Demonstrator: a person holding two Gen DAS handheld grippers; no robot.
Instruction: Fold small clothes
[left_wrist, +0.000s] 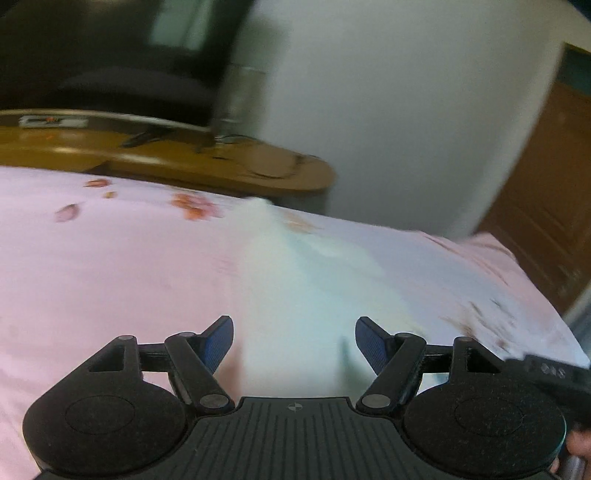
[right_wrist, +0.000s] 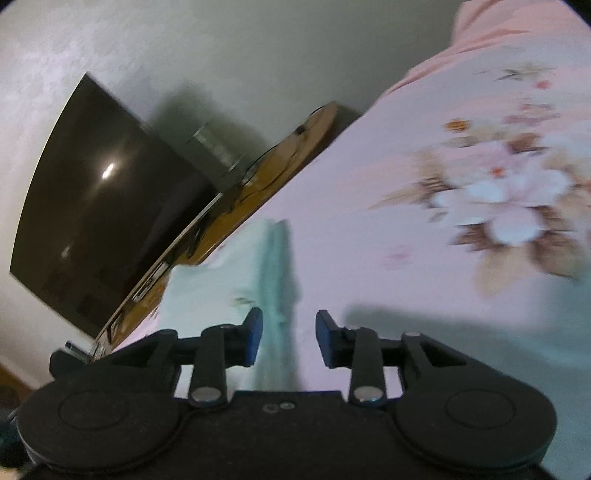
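The pale mint-green small garment (left_wrist: 295, 288) lies flat on the pink floral bedsheet (left_wrist: 110, 266) that covers the bed, running from the left tool (left_wrist: 294, 345) up toward twelve o'clock in the left wrist view. In the right wrist view the same garment (right_wrist: 221, 280) sits at about eleven o'clock from the right tool (right_wrist: 289, 339), with a raised, darker ridge of cloth running straight up between that tool's fingers.

The left tool stands wide open with nothing gripped; the cloth only shows beneath the gap. The right tool is partly open, its blue pads clear of the ridge on both sides, so it holds nothing either.

The risk from here, as I judge it, is the fold springing loose. The fabric looks thin, soft and limp, and a bunched ridge of it may slump or roll sideways once unsupported. The bedsheet beneath is smooth, soft and yielding, so a tool pressing down for the next grasp could pinch sheet along with garment and drag both. Both views are blurred, so the garment's edges are hard to place and a grasp could land off the hem.

Beyond the bed stands a glossy brown wooden table (left_wrist: 229, 166) at twelve o'clock, with a dark flat television screen (right_wrist: 99, 206) on it.
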